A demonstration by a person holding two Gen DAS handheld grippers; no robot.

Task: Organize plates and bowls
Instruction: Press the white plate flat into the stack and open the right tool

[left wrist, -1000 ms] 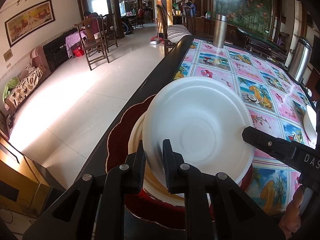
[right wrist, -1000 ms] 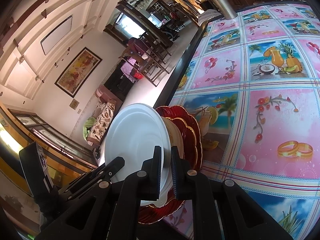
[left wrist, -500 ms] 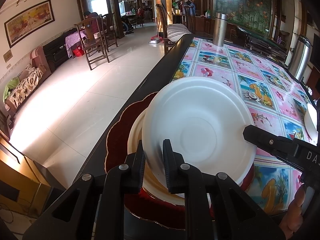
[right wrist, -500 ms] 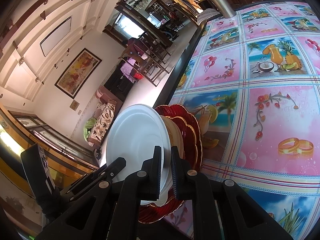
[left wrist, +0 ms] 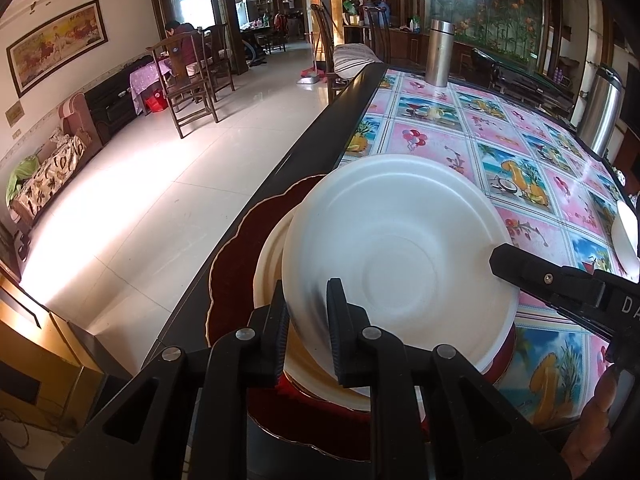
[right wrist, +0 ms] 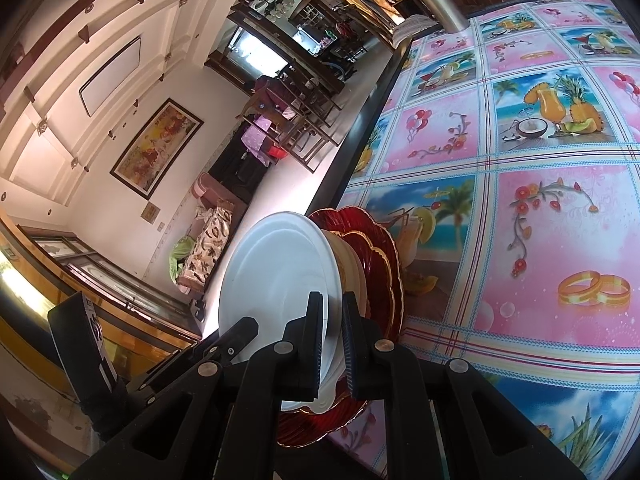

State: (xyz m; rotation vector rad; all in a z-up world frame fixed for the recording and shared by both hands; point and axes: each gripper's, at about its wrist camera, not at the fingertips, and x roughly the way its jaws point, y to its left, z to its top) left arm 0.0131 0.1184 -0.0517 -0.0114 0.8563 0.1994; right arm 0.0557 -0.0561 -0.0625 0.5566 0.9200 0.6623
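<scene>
Bright pictures of fruit drinks, balloons and rings cover the long table [left wrist: 500, 140], and two shiny metal flasks [left wrist: 440, 52] stand far back on it. Past the dark table edge is a big room with a pale floor, wooden chairs and a painting on the wall.

Near that edge sits a stack of dishes. At the bottom is a wide red plate [left wrist: 240, 256] with a wavy gold rim. On it lies a cream plate [left wrist: 270, 260]. On top is a white bowl [left wrist: 396, 264], tipped a little so one side sits higher.

Both tools hold this bowl. The left tool [left wrist: 307, 316] is pinching the rim on the near side, one finger inside and one outside. The right tool [right wrist: 331, 336] is pinching the rim on the other side the same way. From the left view its black finger [left wrist: 520, 268] shows lying on the bowl's rim.

The step looks like setting the white bowl flat on the stack. To do it well, both tools should go down together, slowly, so the bowl does not tip more. It should sit in the middle of the cream plate. Only then should the tools let go, one after the other. The stack is close to the table edge, so a hard push could slide it off
</scene>
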